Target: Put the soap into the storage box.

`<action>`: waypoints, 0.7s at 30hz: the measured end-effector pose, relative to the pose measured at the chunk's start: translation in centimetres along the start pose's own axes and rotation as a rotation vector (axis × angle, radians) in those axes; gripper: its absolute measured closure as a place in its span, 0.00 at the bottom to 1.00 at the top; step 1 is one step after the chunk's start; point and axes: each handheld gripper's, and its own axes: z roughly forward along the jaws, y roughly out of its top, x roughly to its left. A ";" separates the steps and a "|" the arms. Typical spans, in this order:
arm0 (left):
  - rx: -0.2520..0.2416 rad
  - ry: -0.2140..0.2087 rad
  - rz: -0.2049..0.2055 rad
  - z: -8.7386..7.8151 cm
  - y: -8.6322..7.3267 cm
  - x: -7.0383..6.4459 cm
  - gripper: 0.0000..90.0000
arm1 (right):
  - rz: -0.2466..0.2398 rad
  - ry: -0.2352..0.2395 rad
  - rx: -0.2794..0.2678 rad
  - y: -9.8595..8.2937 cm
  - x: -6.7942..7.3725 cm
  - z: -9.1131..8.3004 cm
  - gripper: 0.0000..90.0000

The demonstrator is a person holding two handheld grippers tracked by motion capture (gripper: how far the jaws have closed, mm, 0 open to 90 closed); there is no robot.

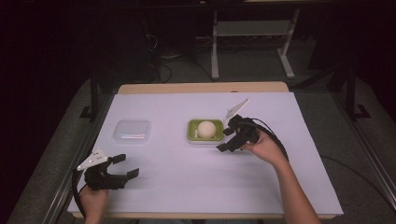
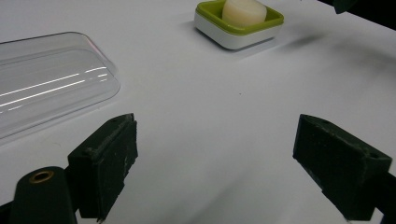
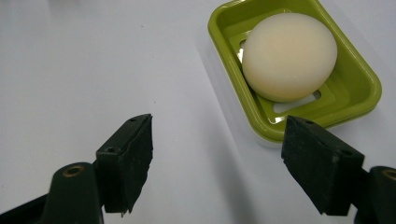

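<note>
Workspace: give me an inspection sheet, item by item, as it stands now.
Surface: white sheet covering a wooden table; no spills seen.
Job's things: green soap dish near the middle, a pale rounded bar of soap sitting in it; clear plastic lid lying apart, off to the dish's left.
Clutter: nothing seen.
Grippers: left tongs open, held low at the near left edge, holding nothing; right tongs open, just right of the dish, not touching it as far as the right gripper view shows.
Cables: black cable looping from the right tongs over the hand.
Surroundings: dark room, grey floor, a white frame leg beyond the table.
</note>
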 end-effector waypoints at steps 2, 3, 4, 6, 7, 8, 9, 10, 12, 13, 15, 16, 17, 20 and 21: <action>0.000 0.000 0.000 0.0 0.0 0.0 0.15 | 0.005 0.001 -0.003 -0.3 0.1 -0.1 0.27; 0.000 -0.001 0.002 0.0 0.0 0.0 0.15 | 0.002 0.000 -0.004 -0.4 0.1 -0.2 0.27; 0.001 -0.002 0.006 0.0 0.0 0.0 0.15 | 0.008 0.001 -0.002 -0.6 0.2 -0.2 0.27; -0.001 -0.003 0.006 0.0 0.0 0.0 0.15 | 0.007 -0.002 -0.003 -0.8 0.2 -0.3 0.27; 0.000 -0.002 0.006 0.0 0.0 0.0 0.15 | 0.012 0.000 -0.003 -1.0 0.3 -0.4 0.27; 0.000 -0.002 0.006 0.0 0.0 0.0 0.15 | 0.012 -0.002 0.000 -1.1 0.3 -0.4 0.27; -0.001 -0.002 0.005 0.0 0.0 0.0 0.15 | 0.014 -0.001 0.000 -1.2 0.3 -0.5 0.27; 0.001 -0.001 0.003 0.0 0.0 0.0 0.15 | 0.012 -0.002 0.001 -1.3 0.4 -0.6 0.27; -0.002 0.000 0.002 0.0 0.0 0.0 0.15 | 0.017 -0.005 -0.009 -1.5 0.5 -0.8 0.27; -0.004 0.000 0.003 0.0 0.0 0.0 0.15 | 0.016 -0.004 -0.011 -1.6 0.6 -1.0 0.27; -0.004 0.001 0.002 0.0 0.0 0.0 0.15 | 0.017 -0.005 -0.014 -1.8 0.7 -1.1 0.27; -0.005 0.000 0.000 0.0 0.0 -0.1 0.15 | 0.018 -0.006 -0.018 -2.0 0.8 -1.2 0.27; -0.002 0.000 0.004 0.0 0.0 -0.1 0.15 | 0.020 -0.007 -0.017 -2.1 0.9 -1.3 0.27; -0.009 0.000 0.004 0.0 0.0 -0.1 0.15 | 0.022 -0.007 -0.023 -2.6 1.2 -1.5 0.27; -0.010 0.000 0.003 0.0 0.0 0.0 0.15 | 0.028 -0.006 -0.014 -2.8 1.4 -1.6 0.27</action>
